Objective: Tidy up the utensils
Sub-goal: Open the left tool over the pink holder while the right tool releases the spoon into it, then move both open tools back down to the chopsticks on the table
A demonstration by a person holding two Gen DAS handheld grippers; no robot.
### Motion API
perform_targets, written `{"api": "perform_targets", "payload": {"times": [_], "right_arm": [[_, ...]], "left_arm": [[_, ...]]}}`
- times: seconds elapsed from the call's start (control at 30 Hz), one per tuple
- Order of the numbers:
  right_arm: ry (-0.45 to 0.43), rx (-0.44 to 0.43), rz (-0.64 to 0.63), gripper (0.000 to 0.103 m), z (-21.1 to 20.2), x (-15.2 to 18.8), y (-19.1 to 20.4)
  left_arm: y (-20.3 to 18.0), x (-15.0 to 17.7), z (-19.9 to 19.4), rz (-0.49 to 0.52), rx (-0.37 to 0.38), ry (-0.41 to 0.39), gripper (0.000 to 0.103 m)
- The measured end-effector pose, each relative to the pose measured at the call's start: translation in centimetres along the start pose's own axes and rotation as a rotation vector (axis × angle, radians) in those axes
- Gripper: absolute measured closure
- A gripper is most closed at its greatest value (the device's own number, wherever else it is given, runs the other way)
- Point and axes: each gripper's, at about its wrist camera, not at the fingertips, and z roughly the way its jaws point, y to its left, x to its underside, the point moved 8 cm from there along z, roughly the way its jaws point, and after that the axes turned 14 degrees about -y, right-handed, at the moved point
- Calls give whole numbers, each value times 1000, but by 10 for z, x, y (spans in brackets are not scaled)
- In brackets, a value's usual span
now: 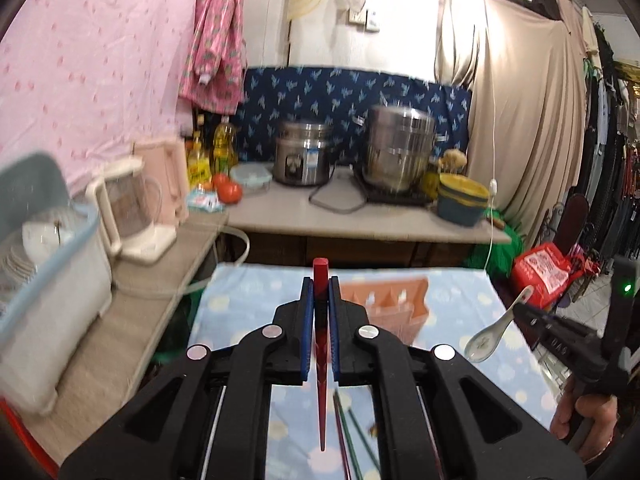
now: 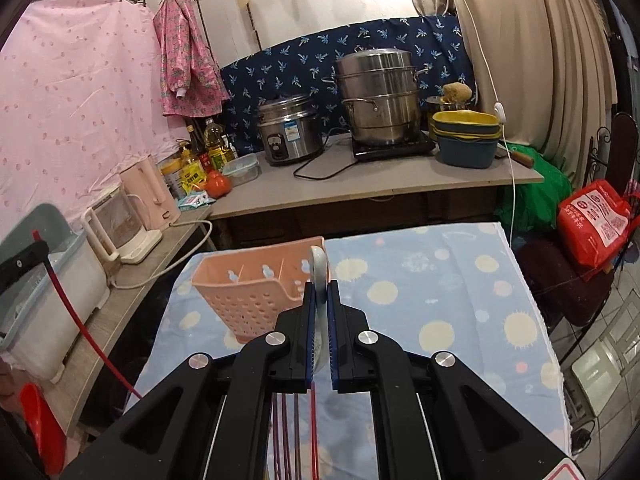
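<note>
Though perforated, peach plastic basket; glossy ceramic spoon.

We saw open cloth on the counter to the right of the pink basket, with room to pass. The basket stood at the far left part. Loose chopsticks lay on the near cloth. A dish rack and kettle crowded the left side shelf.
</note>
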Motion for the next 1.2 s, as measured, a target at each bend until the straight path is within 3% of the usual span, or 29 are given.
{"api": "perform_targets", "payload": {"times": [0.13, 0.3, 0.53, 0.8, 0.87, 0.93, 1.0, 1.2], "right_arm": [[-17, 3, -16, 97, 34, -21, 6], [-10, -13, 11, 97, 78, -29, 9], [28, -18, 38, 97, 124, -15, 10], [83, -9, 23, 96, 149, 15, 6], [72, 0, 20, 91, 145, 18, 3], [65, 10, 17, 87, 139, 19, 1], [67, 9, 29, 83, 133, 21, -2], [65, 12, 22, 79, 95, 32, -3]], "left_arm": [[-13, -51, 24, 19, 3, -80, 96], [-26, -83, 60, 14, 5, -128, 96], [-29, -70, 113, 6, 1, -93, 96], [-19, -23, 152, -17, -10, -7, 95], [-14, -11, 151, -25, -18, -2, 88], [-9, -2, 148, -30, -35, 4, 58], [-3, 6, 141, -31, -51, 6, 52], [11, 39, 110, -51, -62, 59, 50]]}}
